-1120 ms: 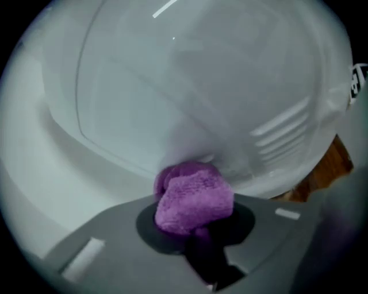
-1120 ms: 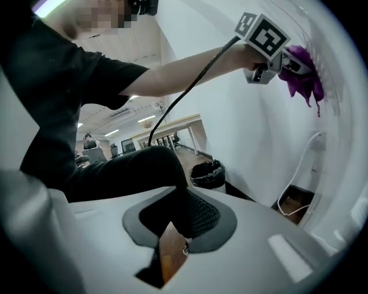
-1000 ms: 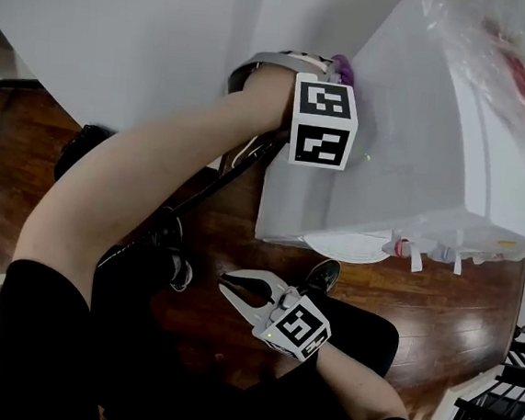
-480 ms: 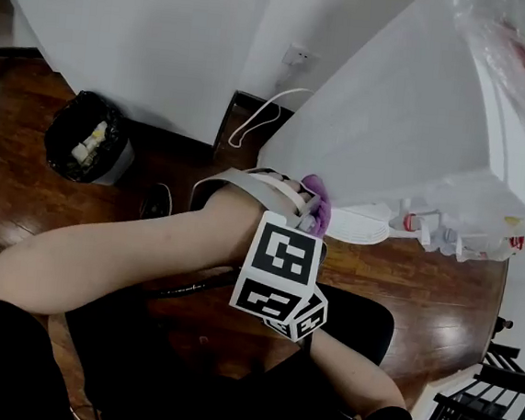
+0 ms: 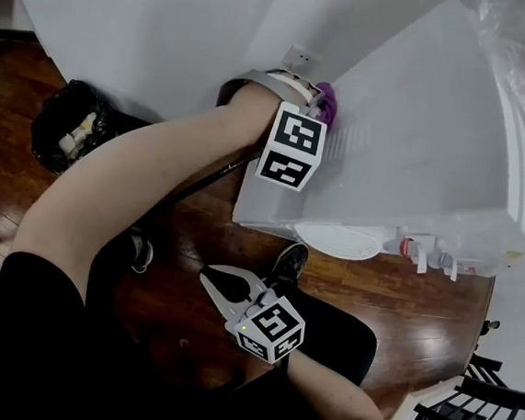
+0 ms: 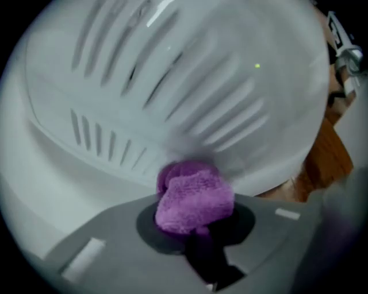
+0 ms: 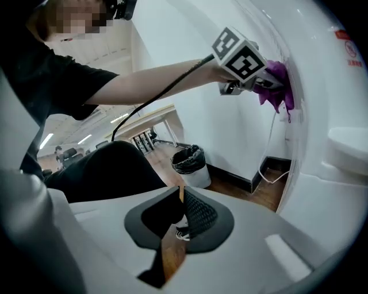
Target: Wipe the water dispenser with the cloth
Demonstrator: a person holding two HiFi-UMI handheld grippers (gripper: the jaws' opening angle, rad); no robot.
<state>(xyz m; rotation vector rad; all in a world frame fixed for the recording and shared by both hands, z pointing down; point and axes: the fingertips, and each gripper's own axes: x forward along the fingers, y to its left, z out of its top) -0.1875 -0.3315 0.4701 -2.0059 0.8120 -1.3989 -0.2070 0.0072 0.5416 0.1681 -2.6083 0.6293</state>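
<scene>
Crumpled purple terry cloth [image 6: 192, 198]: pressed against the vented side panel of the white plastic water dispenser [image 5: 415, 164] and clamped in the jaws of my left gripper [image 6: 194, 227]. My right gripper [image 7: 179, 213] hangs low before the dispenser, apart from it, jaws closed on nothing.

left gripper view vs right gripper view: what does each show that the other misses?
Only the left gripper view: the vent slots of the water dispenser up close, with the purple cloth bunched between the jaws of the left gripper, right at that panel. Only the right gripper view: the bin, the white cord, the person's arm, and the right gripper, shut on nothing. Both: the purple cloth and the water dispenser.
</scene>
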